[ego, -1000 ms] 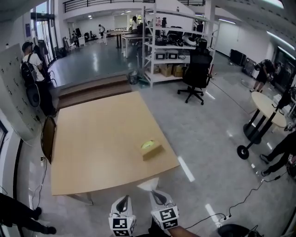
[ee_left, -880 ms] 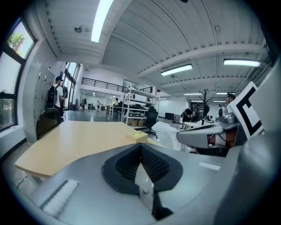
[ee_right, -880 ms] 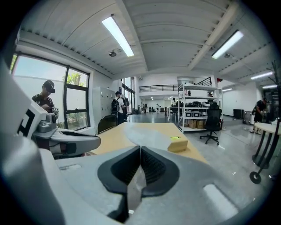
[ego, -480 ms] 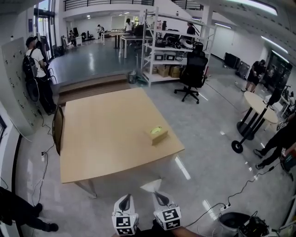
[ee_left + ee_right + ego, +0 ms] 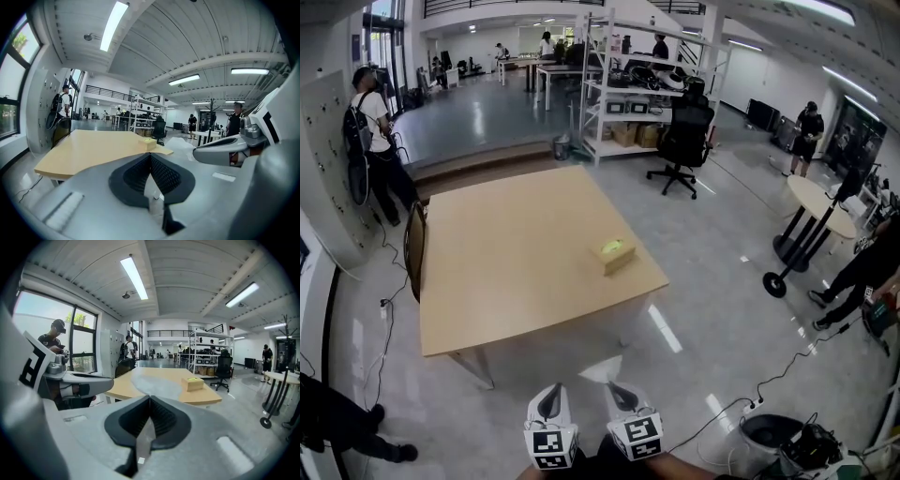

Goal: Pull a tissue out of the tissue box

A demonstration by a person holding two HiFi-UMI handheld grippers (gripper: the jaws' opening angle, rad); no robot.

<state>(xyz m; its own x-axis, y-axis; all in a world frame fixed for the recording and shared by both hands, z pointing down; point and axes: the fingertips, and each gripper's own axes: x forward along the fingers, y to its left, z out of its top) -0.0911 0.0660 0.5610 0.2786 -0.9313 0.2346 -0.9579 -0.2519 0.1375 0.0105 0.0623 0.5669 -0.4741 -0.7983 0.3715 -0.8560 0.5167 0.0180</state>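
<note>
The tan tissue box (image 5: 616, 253) with a yellow-green top sits near the right edge of the wooden table (image 5: 506, 281), well ahead of both grippers. The left gripper view has the box (image 5: 149, 143) at mid-frame, and the right gripper view has the box (image 5: 192, 383) right of centre. My left gripper (image 5: 550, 392) hangs off the table's near edge, its jaws shut (image 5: 150, 154) with nothing in them. My right gripper (image 5: 615, 386) is beside it, shut (image 5: 149, 397) on a white tissue (image 5: 600, 371) that sticks out past its tips (image 5: 157, 385).
A dark chair (image 5: 414, 248) stands at the table's left side. A person (image 5: 370, 141) stands by the left wall. Shelving (image 5: 637, 94) and an office chair (image 5: 682, 141) are behind the table. A round stand table (image 5: 811, 211), floor cables and a bin (image 5: 769, 436) are at right.
Both grippers have drawn back from the table; its near edge and the box now lie farther up the head view. The tissue stays at the right gripper's tips.
</note>
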